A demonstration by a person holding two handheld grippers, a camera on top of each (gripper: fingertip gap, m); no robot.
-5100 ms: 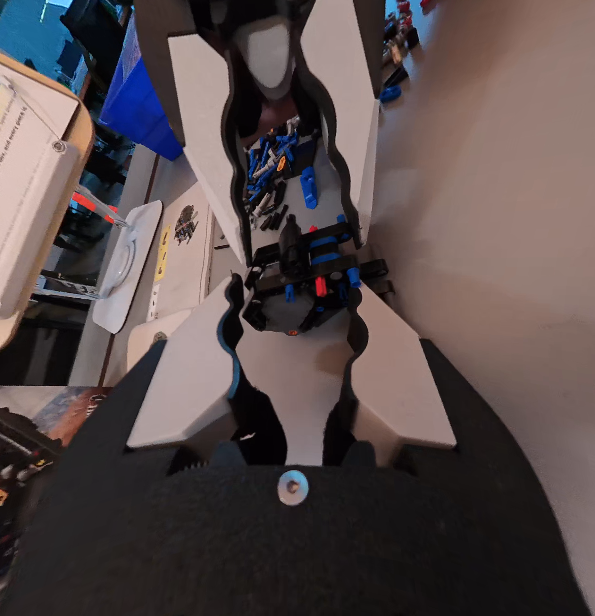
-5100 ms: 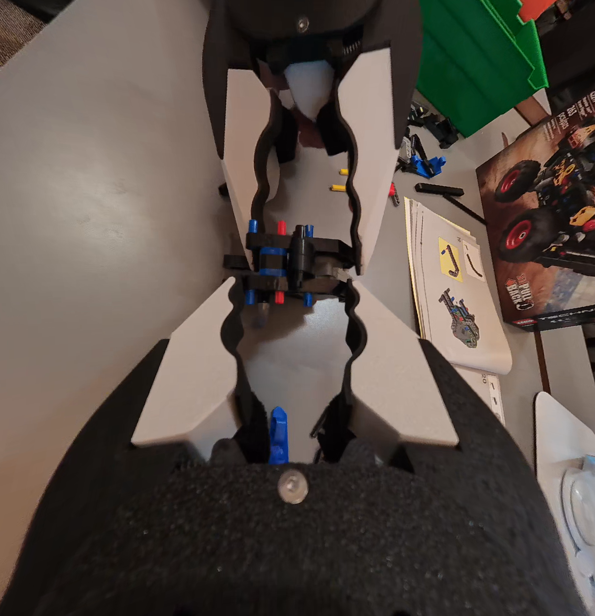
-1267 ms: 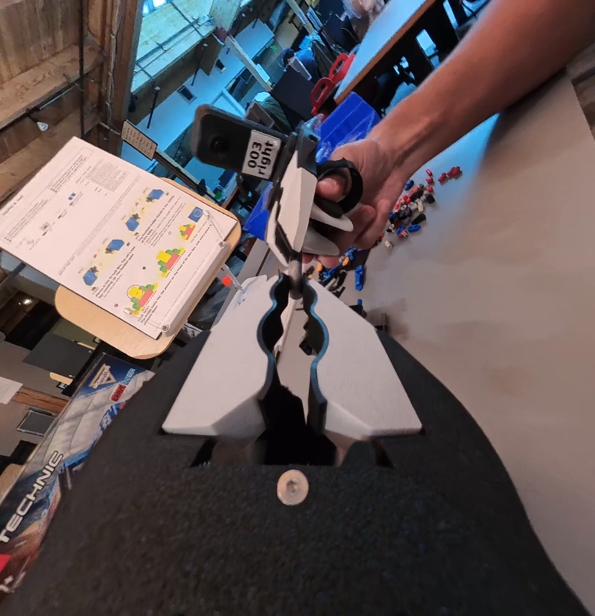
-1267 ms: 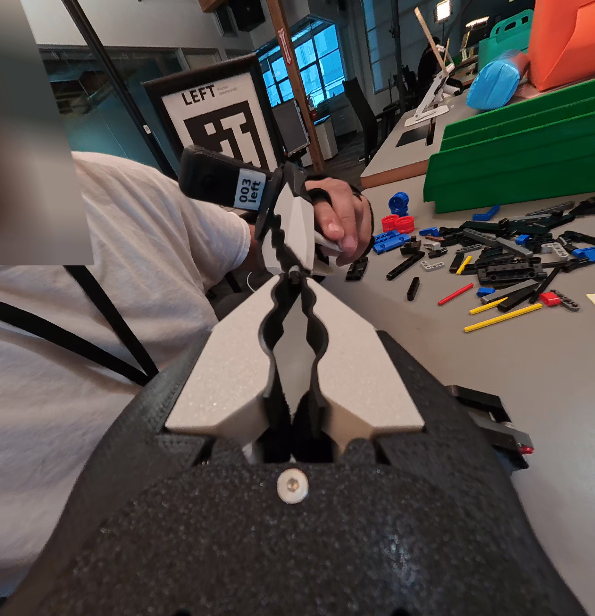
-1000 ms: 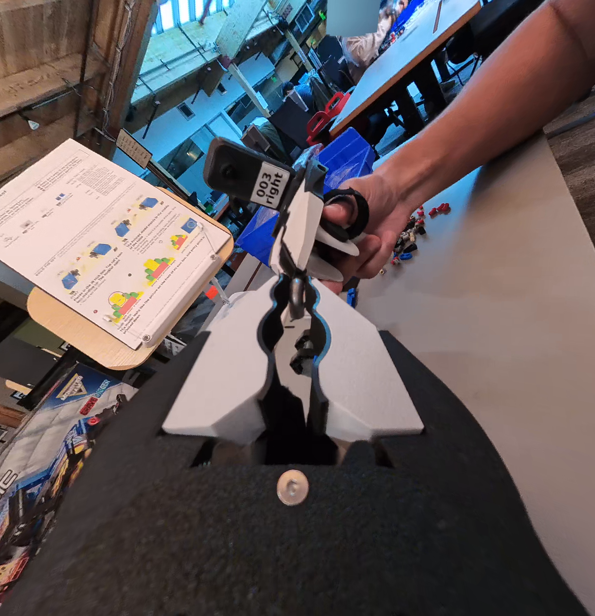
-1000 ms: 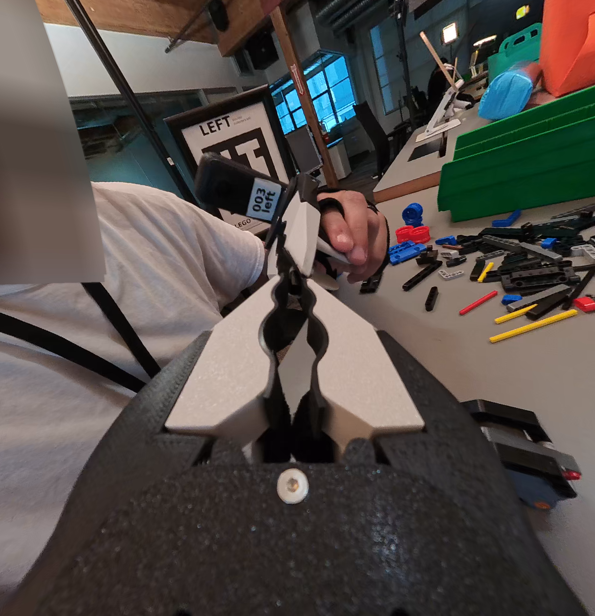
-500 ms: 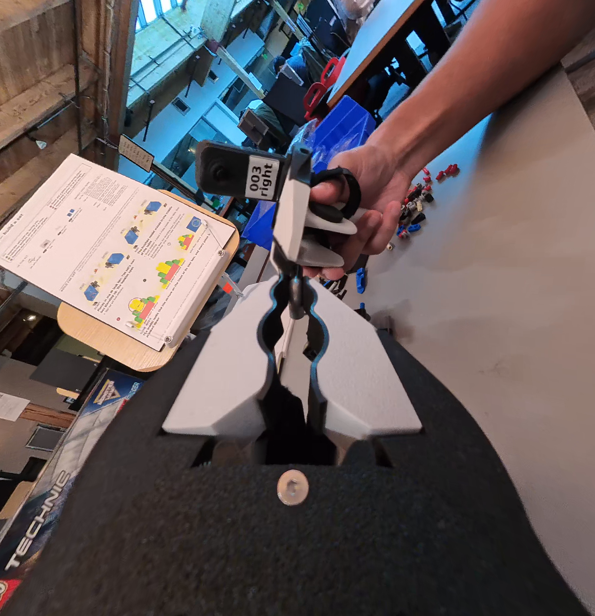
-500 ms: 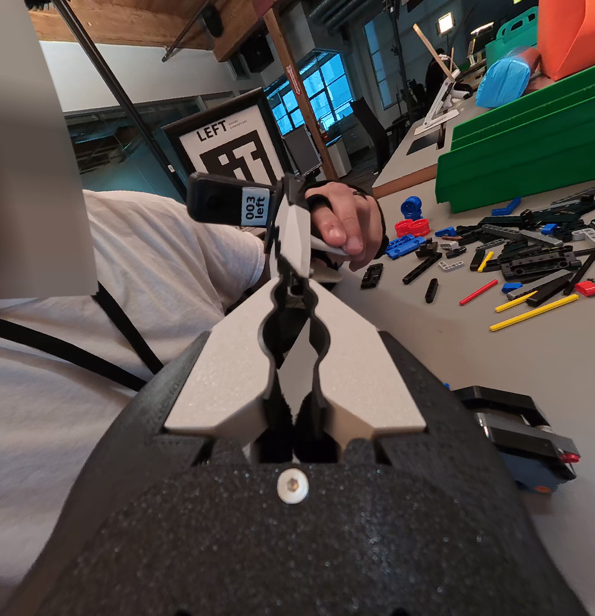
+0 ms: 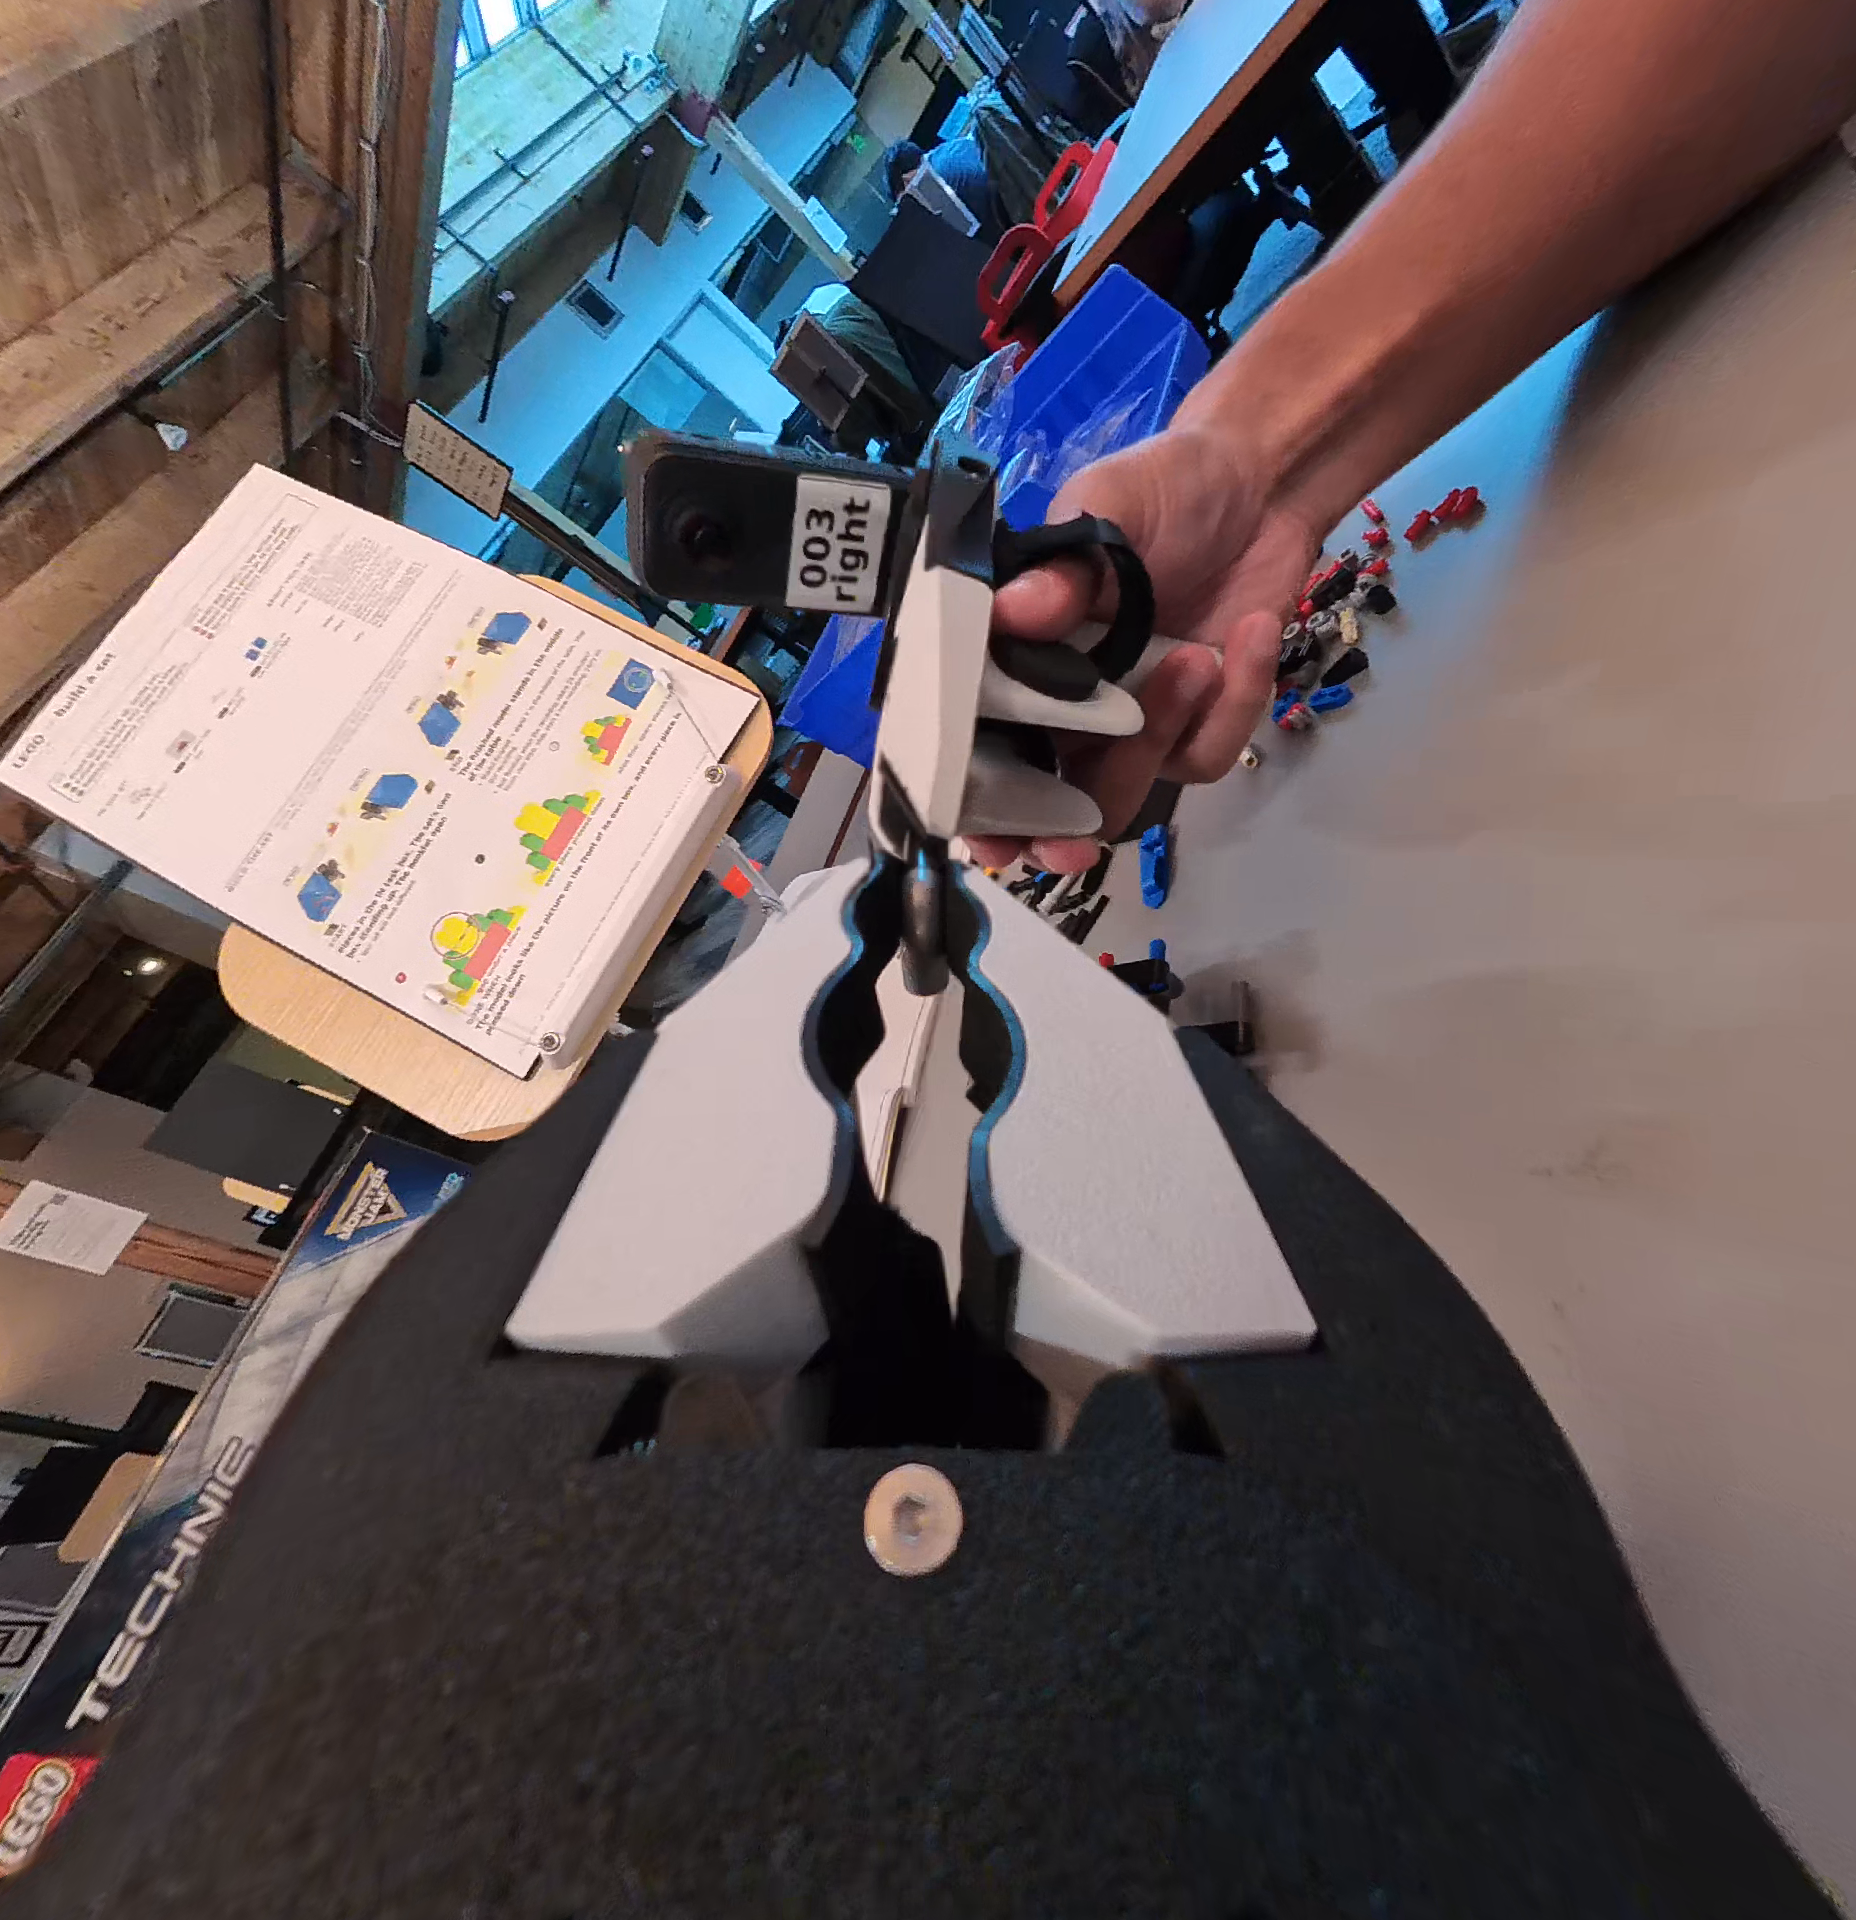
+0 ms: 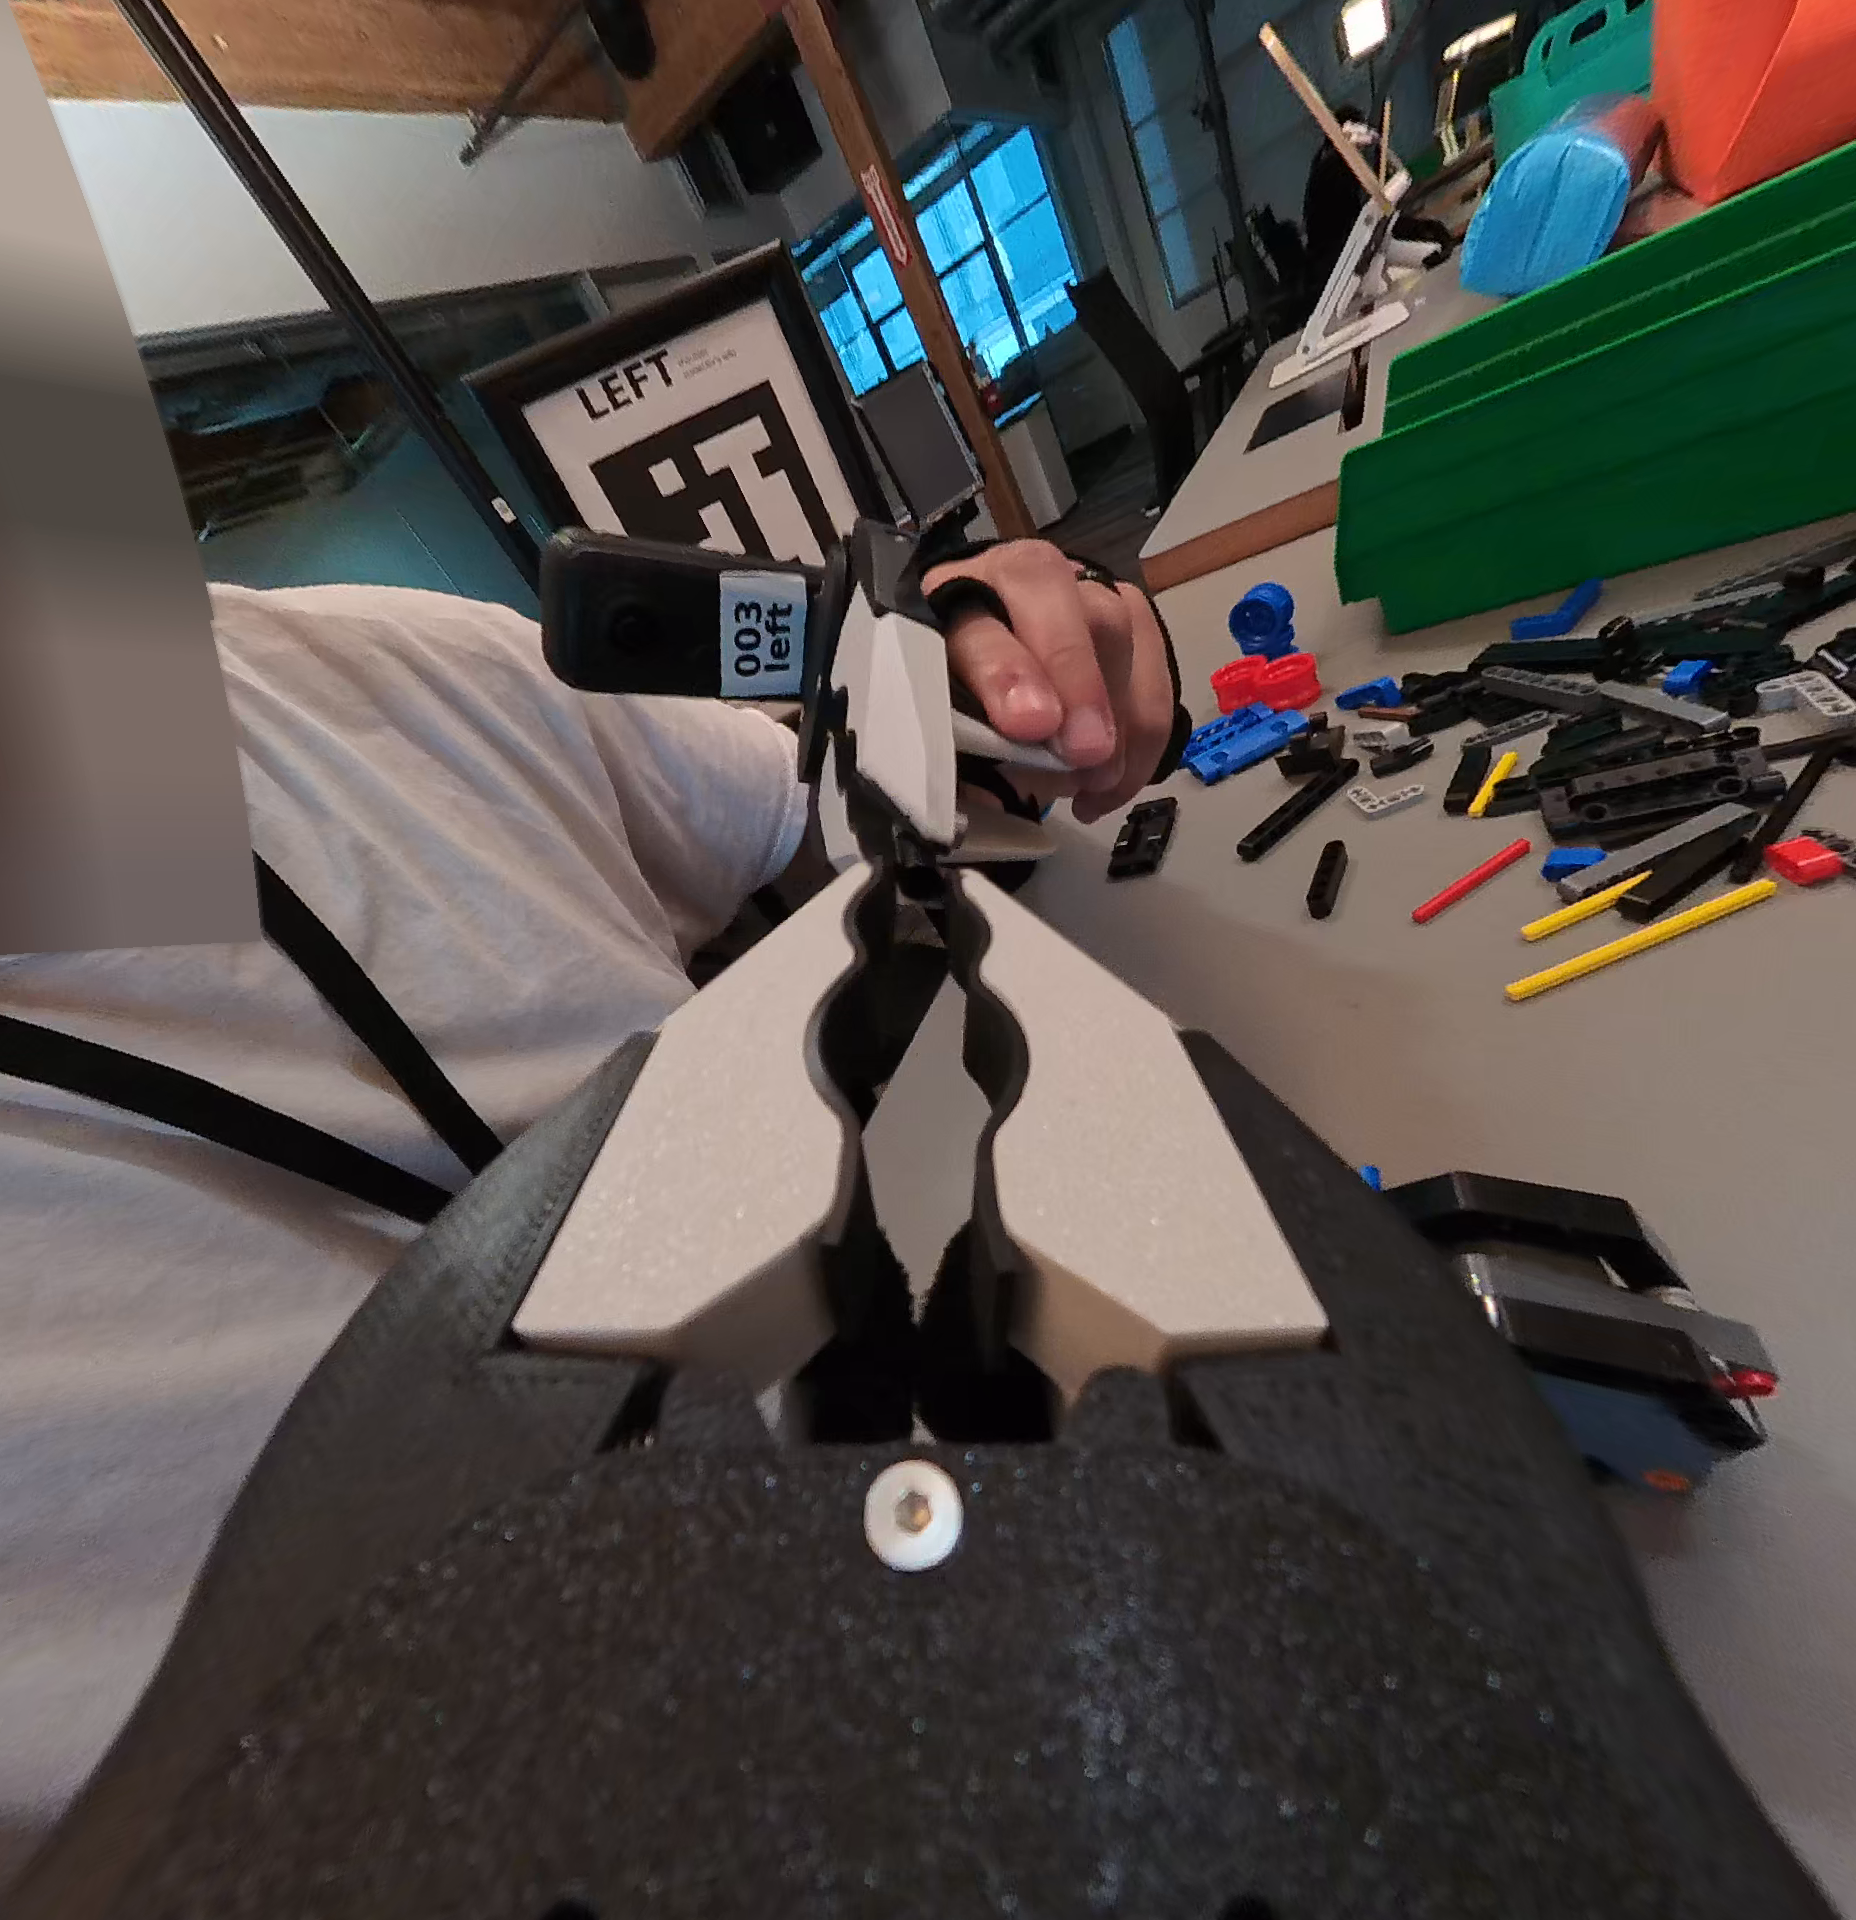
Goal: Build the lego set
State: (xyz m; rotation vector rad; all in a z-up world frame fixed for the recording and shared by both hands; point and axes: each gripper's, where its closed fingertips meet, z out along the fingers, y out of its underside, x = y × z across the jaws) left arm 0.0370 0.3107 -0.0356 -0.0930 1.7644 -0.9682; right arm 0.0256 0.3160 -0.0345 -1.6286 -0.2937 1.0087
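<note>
Both grippers are held up above the grey table (image 9: 1578, 935), tip to tip. My left gripper (image 9: 916, 906) is shut on a small dark grey Lego piece (image 9: 919, 920). The right gripper comes down onto that piece from above, held by a hand (image 9: 1184, 582). In the right wrist view my right gripper (image 10: 919, 883) is shut on the small dark piece (image 10: 919, 881), and the left gripper points at it from behind. How the piece sits in each jaw is hidden. The black and dark blue Lego assembly (image 10: 1589, 1320) lies on the table, right of my right gripper.
Loose Lego parts (image 10: 1630, 748), a yellow axle (image 10: 1641, 940) and a red axle (image 10: 1469, 881) lie before green bins (image 10: 1630, 436). A sheet on a wooden stand (image 9: 384, 748), a Lego box (image 9: 176, 1558) and small parts (image 9: 1329, 623) surround the left gripper. A person's white shirt (image 10: 436, 831) is close. My left and right fingertips are right by each other. Both grippers' tips are roughly 20 centimeters from the yellow axle (image 10: 1641, 940).
Five seconds ago both grippers were open around the assembly on the table. Now they are lifted, shut and tip to tip on a small piece. In the last second they only tilted slightly.
</note>
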